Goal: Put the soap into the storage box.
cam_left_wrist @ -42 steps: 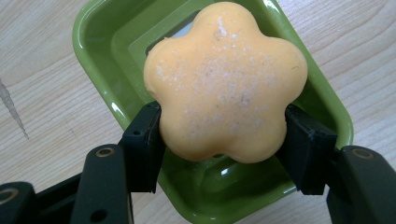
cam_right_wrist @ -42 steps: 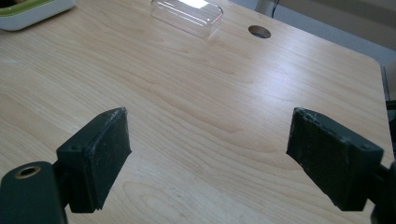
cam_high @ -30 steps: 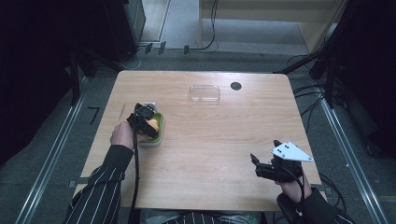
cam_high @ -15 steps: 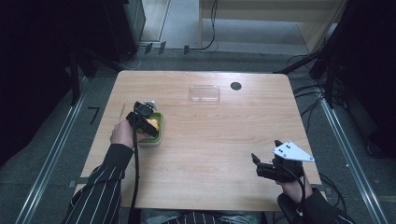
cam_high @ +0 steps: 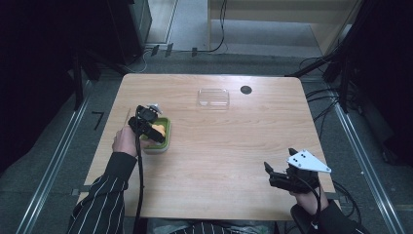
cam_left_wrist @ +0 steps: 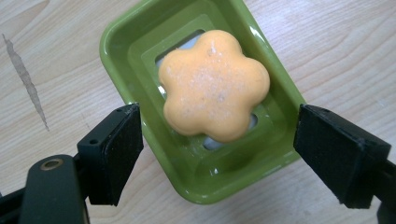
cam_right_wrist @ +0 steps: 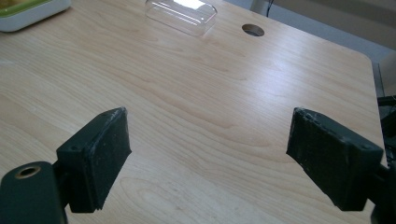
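Wood-grain table [cam_high: 234, 146] stands on grey floor [cam_high: 53, 161] amid dark surroundings.

Glossy green plastic dish [cam_left_wrist: 275, 84] — matt, grainy orange soap [cam_left_wrist: 214, 86] — on smooth pale wood table [cam_high: 234, 146].

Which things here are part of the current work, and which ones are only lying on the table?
Part of the work:
- orange flower-shaped soap
- green soap dish, soap lying in it
- left gripper, open, its jaws just opened away from the soap

Lying about:
- clear plastic lid
- round hole in the table
- right gripper, open, idle
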A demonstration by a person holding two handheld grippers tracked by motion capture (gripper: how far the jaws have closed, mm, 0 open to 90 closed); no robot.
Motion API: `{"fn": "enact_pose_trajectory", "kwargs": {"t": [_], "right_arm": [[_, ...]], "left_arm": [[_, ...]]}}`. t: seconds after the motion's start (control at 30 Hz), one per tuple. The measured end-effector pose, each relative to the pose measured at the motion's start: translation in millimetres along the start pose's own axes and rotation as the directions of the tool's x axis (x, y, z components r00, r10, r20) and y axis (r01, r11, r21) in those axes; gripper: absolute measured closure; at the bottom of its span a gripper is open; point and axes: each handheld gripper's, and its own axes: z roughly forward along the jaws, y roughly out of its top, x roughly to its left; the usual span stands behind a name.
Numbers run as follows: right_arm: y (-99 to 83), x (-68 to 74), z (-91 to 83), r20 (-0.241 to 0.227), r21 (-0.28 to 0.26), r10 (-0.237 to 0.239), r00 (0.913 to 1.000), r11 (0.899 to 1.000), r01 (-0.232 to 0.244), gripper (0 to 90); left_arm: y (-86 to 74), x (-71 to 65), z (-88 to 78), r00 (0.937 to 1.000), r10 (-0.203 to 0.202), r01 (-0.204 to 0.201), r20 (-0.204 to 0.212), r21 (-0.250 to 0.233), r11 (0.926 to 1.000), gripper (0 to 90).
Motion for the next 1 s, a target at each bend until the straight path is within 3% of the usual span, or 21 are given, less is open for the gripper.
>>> {"fn": "enact_pose_trajectory", "kwargs": {"t": [0.47,1.0], "right_arm": [[1.9,2.1,2.2,-0.002,0.001,-0.010,1.0000,1.000,0.010,13.7],[1.7,2.0,2.1,-0.003,-0.002,-0.008,1.0000,1.000,0.008,13.7]], "left_arm": [[-27.5,-1.9,-11.4,0.9990,-0.010,0.009,0.044,0.018,0.9998,13.5],[-54.8,-23.6,-20.0,0.9959,0.034,-0.040,0.083,0.064,0.9971,9.3]]}}
